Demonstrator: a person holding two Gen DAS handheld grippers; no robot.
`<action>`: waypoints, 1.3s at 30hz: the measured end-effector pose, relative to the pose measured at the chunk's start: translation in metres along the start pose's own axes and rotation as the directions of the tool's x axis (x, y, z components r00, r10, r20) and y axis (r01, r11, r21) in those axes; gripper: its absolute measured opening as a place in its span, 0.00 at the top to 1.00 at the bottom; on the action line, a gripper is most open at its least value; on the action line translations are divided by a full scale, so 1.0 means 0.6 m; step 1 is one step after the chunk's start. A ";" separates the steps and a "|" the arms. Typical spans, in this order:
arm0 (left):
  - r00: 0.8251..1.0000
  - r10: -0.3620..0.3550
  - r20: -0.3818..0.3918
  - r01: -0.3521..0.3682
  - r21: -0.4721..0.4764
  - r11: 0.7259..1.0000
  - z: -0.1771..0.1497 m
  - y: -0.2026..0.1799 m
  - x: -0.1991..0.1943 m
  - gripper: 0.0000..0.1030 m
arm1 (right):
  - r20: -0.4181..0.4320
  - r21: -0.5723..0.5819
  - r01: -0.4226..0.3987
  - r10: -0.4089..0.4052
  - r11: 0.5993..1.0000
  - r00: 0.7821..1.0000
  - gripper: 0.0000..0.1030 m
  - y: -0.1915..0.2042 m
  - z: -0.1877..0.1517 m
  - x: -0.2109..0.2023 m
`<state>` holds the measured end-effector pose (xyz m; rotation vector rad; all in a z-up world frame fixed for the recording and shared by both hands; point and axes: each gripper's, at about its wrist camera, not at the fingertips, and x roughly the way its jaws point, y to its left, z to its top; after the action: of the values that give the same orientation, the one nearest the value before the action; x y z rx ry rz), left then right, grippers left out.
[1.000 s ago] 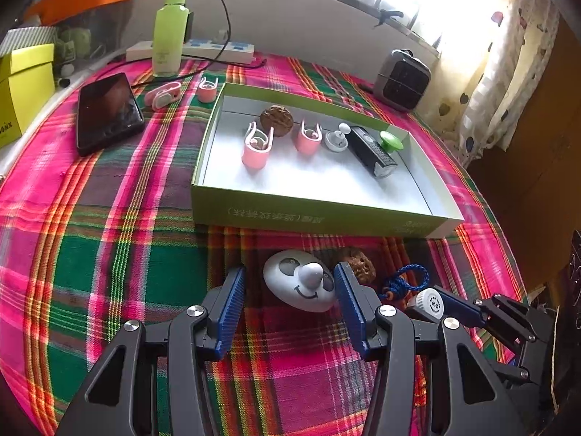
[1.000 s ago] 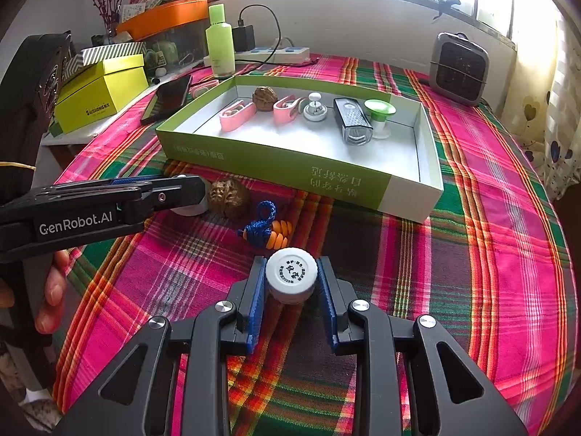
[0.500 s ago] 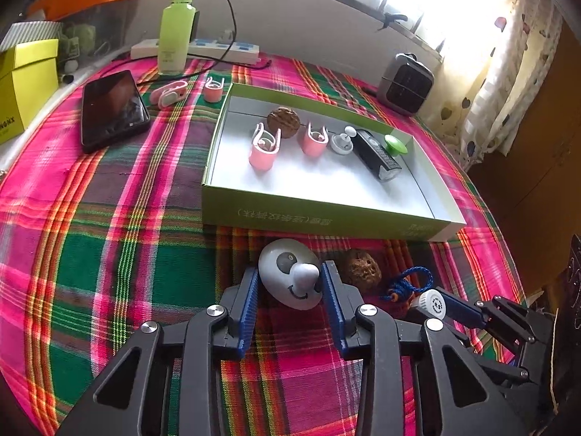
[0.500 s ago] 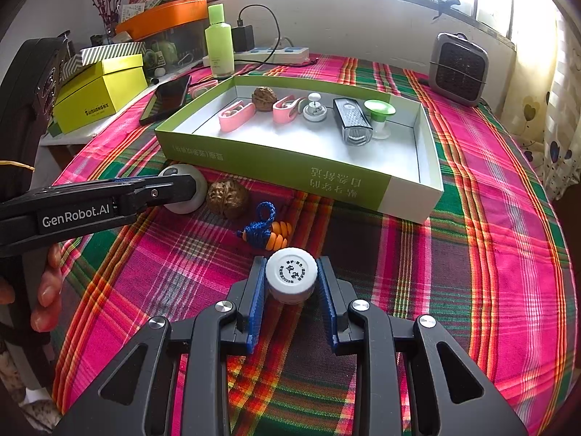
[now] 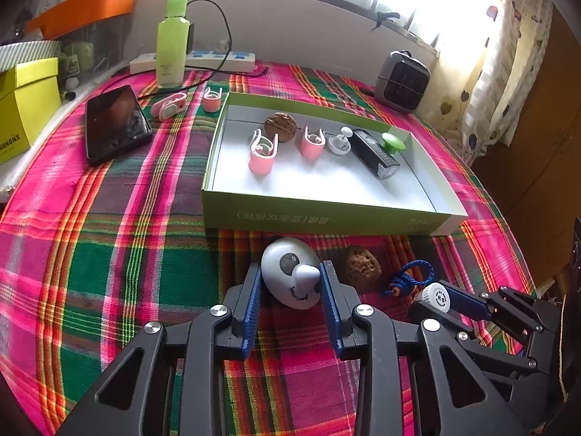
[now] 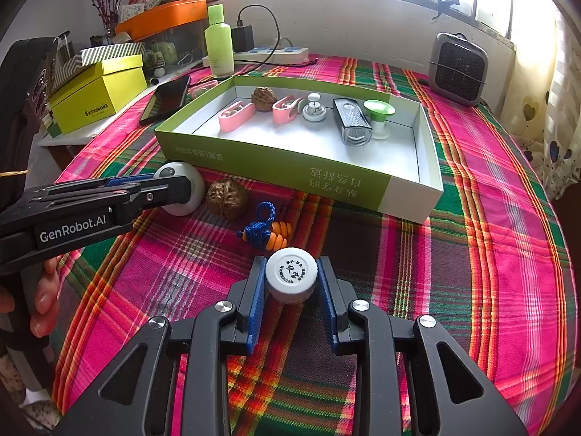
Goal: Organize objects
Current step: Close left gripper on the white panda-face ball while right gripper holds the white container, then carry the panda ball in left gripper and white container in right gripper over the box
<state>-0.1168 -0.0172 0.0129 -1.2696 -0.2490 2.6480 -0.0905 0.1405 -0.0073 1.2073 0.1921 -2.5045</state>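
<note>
Because the left gripper [image 5: 290, 283] has just been closing its jaws onto the rounded white face toy [image 5: 290, 272], the smooth curved shell may squirt forward out of the pads if lifted quickly, in which case it would likely roll against the walnut [image 5: 363, 269] at its 3 o'clock. The right gripper [image 6: 290, 276] is clamped on the white capped jar [image 6: 290, 274]; this grip looks secure, but the blue-and-orange knotted charm [image 6: 270, 232] lies just beyond it at 11 o'clock and could snag. Both held items sit on the counter [image 6: 472, 254], in front of the near wall of the green tray [image 6: 290, 174]. A plaid cloth covers the counter. At 12 o'clock stand a window, a green bottle [image 6: 219, 43] and a small heater [image 6: 457, 69].
</note>
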 end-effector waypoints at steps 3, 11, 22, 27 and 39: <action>1.000 0.005 0.003 -0.005 0.004 1.000 -0.002 -0.002 -0.001 0.72 | 0.000 0.000 0.000 0.000 1.000 1.000 0.72 0.000 0.000 0.000; 1.000 0.018 0.012 -0.018 0.012 1.000 -0.007 -0.005 -0.006 0.72 | 0.002 0.006 -0.006 0.006 1.000 1.000 0.72 -0.002 0.001 -0.001; 0.999 0.018 0.027 -0.019 0.020 1.000 -0.009 -0.010 -0.017 0.72 | 0.008 0.014 -0.014 0.014 1.000 1.000 0.72 -0.003 0.001 -0.004; 0.999 0.017 0.036 -0.017 0.017 1.000 -0.010 -0.010 -0.024 0.72 | 0.017 0.017 -0.022 0.022 1.000 1.000 0.72 -0.003 0.000 -0.008; 0.999 0.007 0.041 -0.008 0.022 1.000 -0.016 -0.018 -0.035 0.72 | 0.039 0.030 -0.027 0.026 0.999 0.999 0.72 -0.007 -0.003 -0.023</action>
<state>-0.0953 -0.0111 0.0256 -1.2127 -0.2203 2.6777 -0.0827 0.1483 0.0024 1.1641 0.1274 -2.5147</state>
